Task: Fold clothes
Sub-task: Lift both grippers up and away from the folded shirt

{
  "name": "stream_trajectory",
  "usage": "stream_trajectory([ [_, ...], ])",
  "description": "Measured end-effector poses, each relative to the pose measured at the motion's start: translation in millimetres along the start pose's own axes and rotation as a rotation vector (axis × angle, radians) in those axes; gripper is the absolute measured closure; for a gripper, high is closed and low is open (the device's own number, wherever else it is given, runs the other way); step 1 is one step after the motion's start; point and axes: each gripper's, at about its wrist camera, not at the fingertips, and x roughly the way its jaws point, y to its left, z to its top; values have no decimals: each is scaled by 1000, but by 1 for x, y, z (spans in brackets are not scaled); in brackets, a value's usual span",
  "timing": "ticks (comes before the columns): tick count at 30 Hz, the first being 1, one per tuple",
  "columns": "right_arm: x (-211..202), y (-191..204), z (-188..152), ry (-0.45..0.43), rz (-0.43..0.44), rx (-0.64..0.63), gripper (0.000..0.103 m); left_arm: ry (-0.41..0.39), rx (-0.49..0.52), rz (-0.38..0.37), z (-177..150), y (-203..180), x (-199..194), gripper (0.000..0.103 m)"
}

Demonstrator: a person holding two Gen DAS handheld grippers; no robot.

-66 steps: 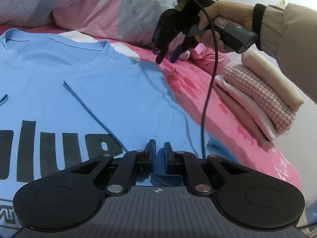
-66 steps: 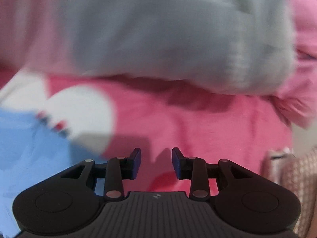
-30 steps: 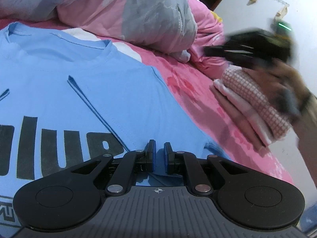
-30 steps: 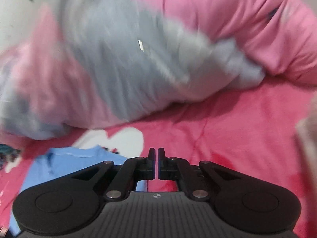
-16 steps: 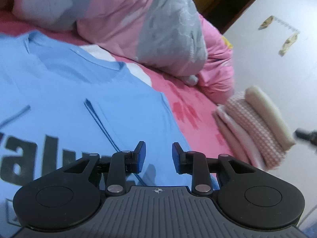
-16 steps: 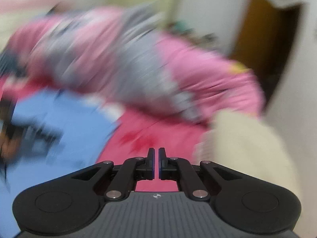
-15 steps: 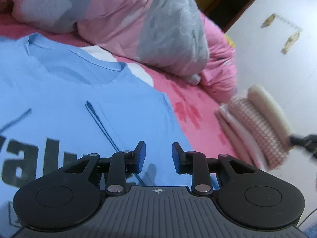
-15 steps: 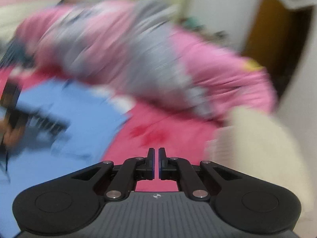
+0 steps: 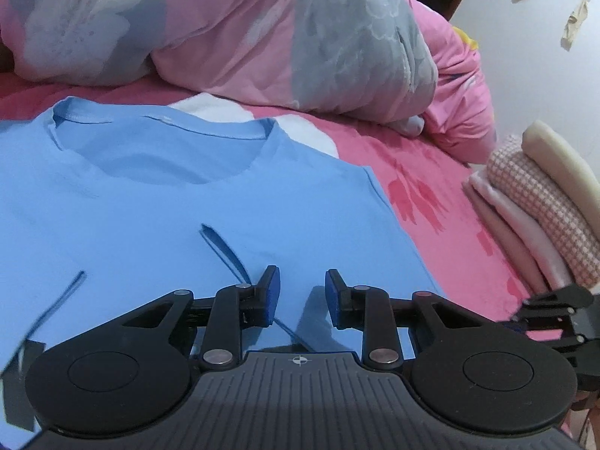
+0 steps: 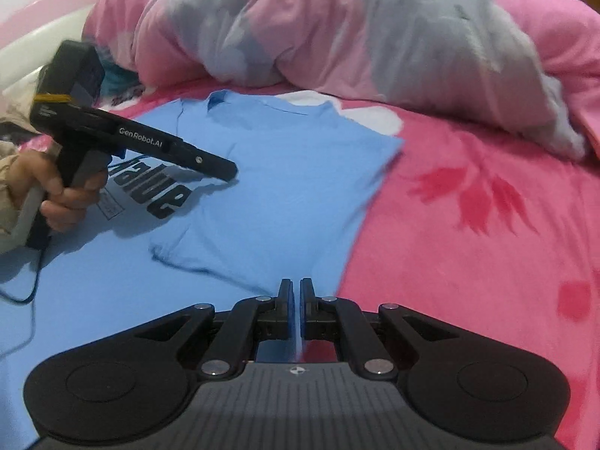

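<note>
Currently the blue tee (image 9: 187, 202) lies flat on the pink sheet (image 10: 468, 262), collar toward the quilt (image 9: 262, 37), sleeve folded in. Your left gripper (image 9: 299, 294) hovers above the tee's folded sleeve, jaws spread with nothing between; they have just been opening, having been pinched together a second ago. Your right gripper (image 10: 296, 309) is pressed together, empty, over the tee's right edge, where bare sheet gives open room right of the tee. A folded stack (image 9: 536, 202) sits well right of the tee. Earlier the right gripper was up beyond the tee, near the quilt.
</note>
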Motion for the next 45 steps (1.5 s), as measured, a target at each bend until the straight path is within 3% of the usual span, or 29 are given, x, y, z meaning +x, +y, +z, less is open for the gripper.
stream_trajectory([
  [2, -9, 1, 0, -18, -25, 6, 100, -6, 2, -6, 3, 0, -5, 76],
  [5, -19, 11, 15, -116, 30, 23, 100, -22, 23, 11, 8, -3, -10, 75],
  [7, -9, 28, 28, -137, 74, -20, 100, -31, 27, 28, 11, -4, -11, 76],
  [12, 38, 77, 21, -26, 79, -227, 100, -37, 42, 76, 13, 2, -6, 76],
  [14, 30, 87, 10, -49, 55, -310, 101, -36, 28, 85, 12, 11, -4, 76],
  [18, 7, 81, 12, -64, 129, -294, 101, -42, 0, 77, 11, 25, -5, 76],
  [22, 14, 76, 27, -115, 63, -245, 100, -61, -31, 88, 14, 29, -10, 76],
  [26, 29, 102, 21, -44, 137, -322, 100, -80, -79, 99, 19, 33, -27, 76],
  [29, -2, 124, 15, -80, 159, -393, 100, -143, -98, 99, 26, 33, -67, 75],
  [32, -47, 111, 24, -148, 67, -308, 100, -223, -98, 106, 30, 28, -125, 75],
  [34, -83, 87, 40, -231, -68, -192, 96, -283, -86, 125, 32, 24, -171, 75],
  [38, -180, 53, 57, -495, -188, 114, 95, -411, -63, 197, 26, 20, -270, 75],
  [39, -205, 56, 53, -576, -201, 146, 90, -444, -58, 221, 24, 20, -296, 74],
  [40, -229, 60, 48, -657, -214, 175, 78, -473, -51, 252, 21, 21, -323, 73],
  [42, -264, 77, 29, -768, -203, 204, 68, -517, -34, 321, 12, 25, -369, 70],
  [45, -285, 104, -3, -801, -161, 233, 67, -529, -23, 423, -10, 33, -418, 68],
])
